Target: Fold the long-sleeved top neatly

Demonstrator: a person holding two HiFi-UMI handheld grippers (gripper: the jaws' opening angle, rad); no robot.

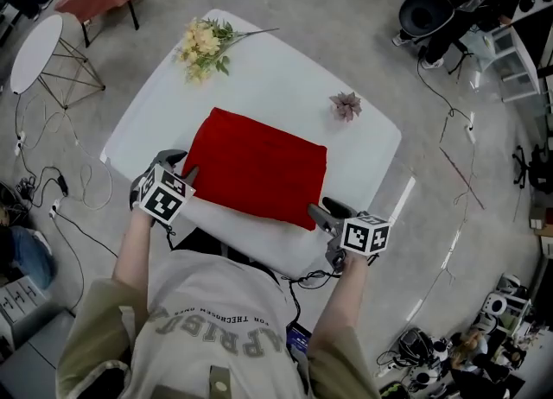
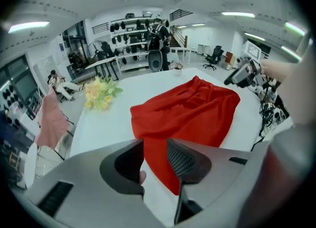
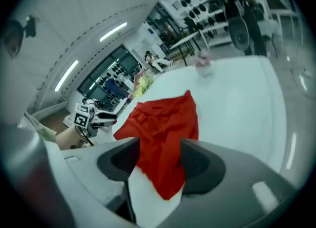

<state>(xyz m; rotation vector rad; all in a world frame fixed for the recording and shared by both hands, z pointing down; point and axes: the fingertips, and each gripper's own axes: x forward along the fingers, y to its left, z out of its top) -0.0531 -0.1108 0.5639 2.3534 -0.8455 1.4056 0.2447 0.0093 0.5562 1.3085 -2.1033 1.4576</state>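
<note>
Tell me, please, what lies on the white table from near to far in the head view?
First the folded red top → small pink flower → bunch of yellow flowers.

Both hand-held grippers (image 1: 184,167) (image 1: 321,213), jaws apart

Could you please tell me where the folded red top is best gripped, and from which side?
Probably at its two near corners, coming from the person's side: the red top lies flat as a rectangle with those corners free, right where the left gripper and right gripper sit, both open.
</note>
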